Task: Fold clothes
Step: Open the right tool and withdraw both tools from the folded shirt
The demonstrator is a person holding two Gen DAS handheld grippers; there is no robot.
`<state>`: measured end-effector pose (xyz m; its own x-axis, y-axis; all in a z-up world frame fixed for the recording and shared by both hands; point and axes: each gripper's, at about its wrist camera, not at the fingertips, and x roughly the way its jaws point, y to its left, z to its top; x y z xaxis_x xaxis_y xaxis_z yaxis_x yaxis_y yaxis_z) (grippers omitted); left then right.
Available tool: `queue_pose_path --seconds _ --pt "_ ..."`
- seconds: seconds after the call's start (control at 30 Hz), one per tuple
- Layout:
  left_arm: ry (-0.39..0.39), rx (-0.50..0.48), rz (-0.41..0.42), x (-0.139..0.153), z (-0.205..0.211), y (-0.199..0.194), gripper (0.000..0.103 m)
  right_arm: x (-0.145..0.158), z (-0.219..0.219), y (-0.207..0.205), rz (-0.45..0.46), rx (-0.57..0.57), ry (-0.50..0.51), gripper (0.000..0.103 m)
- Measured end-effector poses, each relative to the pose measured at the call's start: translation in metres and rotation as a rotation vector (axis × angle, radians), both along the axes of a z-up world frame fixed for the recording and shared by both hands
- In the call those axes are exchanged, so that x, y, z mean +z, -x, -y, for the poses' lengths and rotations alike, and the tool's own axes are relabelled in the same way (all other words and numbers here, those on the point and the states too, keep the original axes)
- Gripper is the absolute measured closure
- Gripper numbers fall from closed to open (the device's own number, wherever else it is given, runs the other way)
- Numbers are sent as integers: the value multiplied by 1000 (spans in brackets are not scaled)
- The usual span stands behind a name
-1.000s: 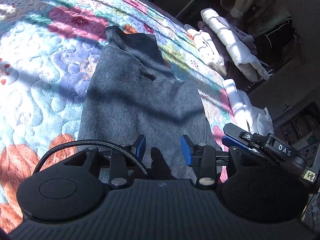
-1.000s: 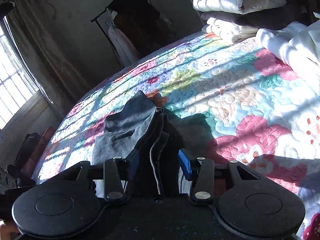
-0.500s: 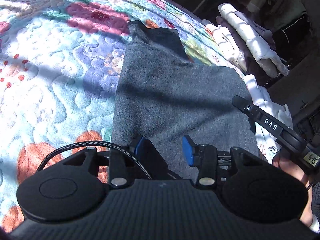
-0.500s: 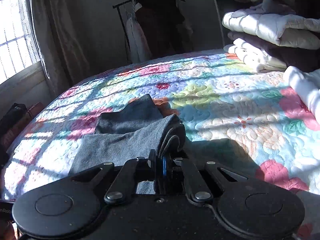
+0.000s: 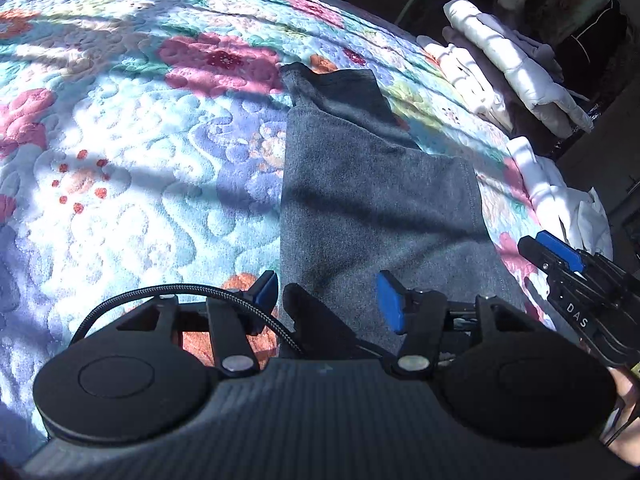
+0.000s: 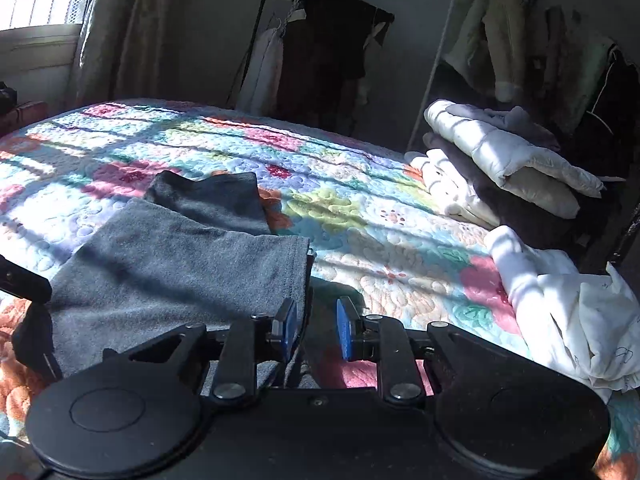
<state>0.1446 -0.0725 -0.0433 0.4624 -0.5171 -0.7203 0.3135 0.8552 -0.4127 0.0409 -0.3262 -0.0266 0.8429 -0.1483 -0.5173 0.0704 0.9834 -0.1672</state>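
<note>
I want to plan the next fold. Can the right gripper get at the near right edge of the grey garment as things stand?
Probably yes. The right gripper, its jaws just opened and empty, sits right beside the grey garment's edge, with only bare quilt around it. The white clothes lie well off to the side.

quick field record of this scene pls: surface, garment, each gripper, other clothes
surface: bed with floral quilt
garment: grey garment, folded, lying flat on the quilt
left gripper: open, jaws have just been opening, pads not pressing the near edge of the cloth between them
right gripper: open, jaws have just been opening, at the garment's right edge, nothing gripped
other clothes: stack of folded clothes at the far right of the bed; white garment loose in front of it
</note>
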Motion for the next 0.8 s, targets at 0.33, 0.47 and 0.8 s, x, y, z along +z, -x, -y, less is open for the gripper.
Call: queue_pose_path --seconds 0.33,0.47,0.8 --pt "-166 -56 -37 -21 12 9 52 -54 -34 0 -230 80 153 68" --pt "-184 -66 -35 -20 13 12 50 -50 -20 3 -248 30 101 58" --pt "-242 -98 -31 -17 21 19 49 -31 -1 12 -283 -34 -122 50"
